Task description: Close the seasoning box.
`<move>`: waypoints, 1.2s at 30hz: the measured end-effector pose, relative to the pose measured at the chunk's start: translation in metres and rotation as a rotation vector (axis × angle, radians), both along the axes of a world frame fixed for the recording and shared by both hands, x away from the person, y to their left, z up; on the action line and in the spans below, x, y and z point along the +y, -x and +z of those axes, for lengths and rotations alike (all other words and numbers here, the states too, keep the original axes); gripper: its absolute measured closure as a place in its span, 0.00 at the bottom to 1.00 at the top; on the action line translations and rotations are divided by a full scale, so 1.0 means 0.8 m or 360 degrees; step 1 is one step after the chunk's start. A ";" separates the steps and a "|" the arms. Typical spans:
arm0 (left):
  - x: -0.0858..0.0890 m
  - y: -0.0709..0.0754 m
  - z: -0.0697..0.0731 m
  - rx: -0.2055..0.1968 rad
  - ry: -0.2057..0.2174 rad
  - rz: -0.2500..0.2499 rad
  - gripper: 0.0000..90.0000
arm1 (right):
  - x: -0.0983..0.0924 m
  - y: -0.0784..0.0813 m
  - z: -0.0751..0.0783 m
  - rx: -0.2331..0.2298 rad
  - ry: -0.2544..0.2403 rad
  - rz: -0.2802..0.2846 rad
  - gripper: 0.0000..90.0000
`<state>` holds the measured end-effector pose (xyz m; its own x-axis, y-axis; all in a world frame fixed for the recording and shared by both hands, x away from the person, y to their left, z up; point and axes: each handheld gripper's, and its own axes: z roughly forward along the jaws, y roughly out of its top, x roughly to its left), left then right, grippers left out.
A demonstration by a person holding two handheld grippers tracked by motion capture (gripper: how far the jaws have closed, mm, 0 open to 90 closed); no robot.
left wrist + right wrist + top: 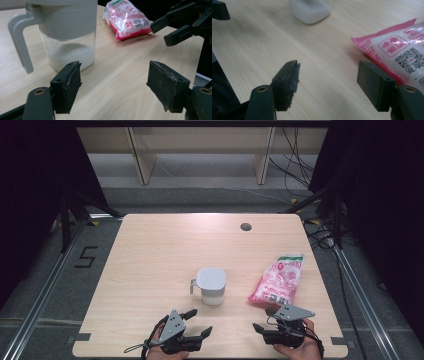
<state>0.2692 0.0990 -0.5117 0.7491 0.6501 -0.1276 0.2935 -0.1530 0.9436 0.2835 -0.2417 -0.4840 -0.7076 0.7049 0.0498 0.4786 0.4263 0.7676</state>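
Near the counter's (150, 250) front edge, in the high view, the left gripper (199, 322) and right gripper (263, 320) rest spread and empty; a lidded jug (210, 286) stands mid-counter, a pink bag (279, 280) to its right. Through the left gripper view, the jug (67, 37), holding white grains, stands just beyond the left jaw, handle (20, 42) to the left. Through the right gripper view, the bag (397, 52) lies beside the right jaw. Likely risks: a careless reach could tip the jug, and pinching the bag's slack film could let it slip.
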 end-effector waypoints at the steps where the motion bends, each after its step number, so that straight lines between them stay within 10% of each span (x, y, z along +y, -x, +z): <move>1: 0.000 0.000 0.000 0.0000 0.0000 0.0000 0.29 | 0.000 0.000 0.000 0.0000 0.0000 0.0000 0.38; 10: 0.005 -0.001 -0.002 -0.0040 -0.0100 -0.0029 0.28 | -0.007 0.012 -0.007 0.0045 0.0003 -0.0019 0.34; 36: 0.001 0.003 -0.004 0.0019 -0.0082 0.0011 0.27 | -0.018 0.033 -0.020 0.0067 0.0064 -0.0038 0.24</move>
<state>0.2664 0.0997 -0.5151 0.7433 0.6610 -0.1027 0.3061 -0.1996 0.9309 0.2570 -0.2563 -0.4997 -0.6883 0.7237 0.0501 0.5205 0.4446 0.7290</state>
